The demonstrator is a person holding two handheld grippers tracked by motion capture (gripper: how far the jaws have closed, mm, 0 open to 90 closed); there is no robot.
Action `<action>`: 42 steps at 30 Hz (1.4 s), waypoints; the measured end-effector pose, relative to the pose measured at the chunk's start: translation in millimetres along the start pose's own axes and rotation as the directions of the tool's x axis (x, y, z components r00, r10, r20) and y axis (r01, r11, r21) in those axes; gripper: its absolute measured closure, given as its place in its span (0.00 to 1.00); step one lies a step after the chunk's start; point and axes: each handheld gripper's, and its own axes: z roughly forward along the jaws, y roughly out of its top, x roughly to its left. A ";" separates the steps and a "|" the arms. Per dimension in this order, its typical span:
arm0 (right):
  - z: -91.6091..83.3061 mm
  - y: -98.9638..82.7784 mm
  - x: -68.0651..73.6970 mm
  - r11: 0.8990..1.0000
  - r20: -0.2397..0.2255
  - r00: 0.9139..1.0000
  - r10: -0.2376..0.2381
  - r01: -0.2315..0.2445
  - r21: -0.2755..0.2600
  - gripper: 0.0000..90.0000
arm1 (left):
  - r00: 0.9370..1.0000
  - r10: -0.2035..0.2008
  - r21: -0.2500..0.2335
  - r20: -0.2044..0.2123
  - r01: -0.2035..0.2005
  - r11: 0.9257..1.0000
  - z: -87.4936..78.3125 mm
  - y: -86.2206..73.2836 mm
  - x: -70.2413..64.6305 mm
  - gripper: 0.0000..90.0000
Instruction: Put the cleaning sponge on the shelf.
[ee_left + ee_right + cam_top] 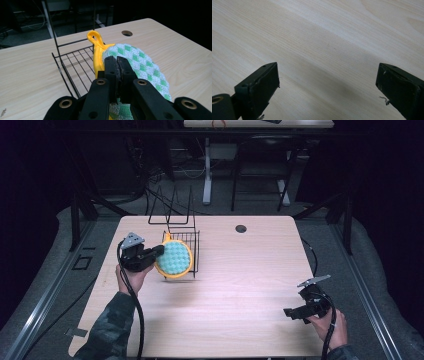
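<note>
Round checkered potholder (174, 258), yellow-edged, quilted

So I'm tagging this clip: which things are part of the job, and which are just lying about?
In use:
- pot holder, clamped in the left gripper
- wire rack, right beside it

Idle:
- right gripper, open over bare table
- table's cable hole

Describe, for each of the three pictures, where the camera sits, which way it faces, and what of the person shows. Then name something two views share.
High view: above the person's side, facing forward and down on the table; both forearms, left gripper, right gripper.
Left gripper view: rides that gripper, jaws clamped on the pot holder, wire rack behind.
Right gripper view: jaws apart over bare tabletop.
Shared: high and left gripper views both show pot holder and rack.
</note>
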 end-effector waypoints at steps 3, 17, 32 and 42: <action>-0.5 -0.3 -0.5 1.000 0.002 1.000 -0.005 0.005 0.001 0.05 | 1.000 -0.014 -0.003 -0.001 0.014 1.000 0.2 -1.7 3.7 0.98; 0.3 -0.1 0.0 1.000 -0.004 1.000 -0.002 0.002 0.001 0.05 | 0.999 -0.012 0.001 -0.049 0.012 1.000 6.5 -10.9 14.4 0.98; 0.2 0.5 0.2 1.000 0.001 1.000 -0.006 0.006 0.010 0.05 | 0.995 -0.067 -0.038 -0.071 0.064 0.997 20.1 -18.4 27.7 0.98; 1.4 0.8 0.1 1.000 0.001 1.000 -0.008 0.008 0.017 0.05 | 0.995 -0.091 -0.023 -0.050 0.090 0.996 38.9 -19.1 31.4 0.98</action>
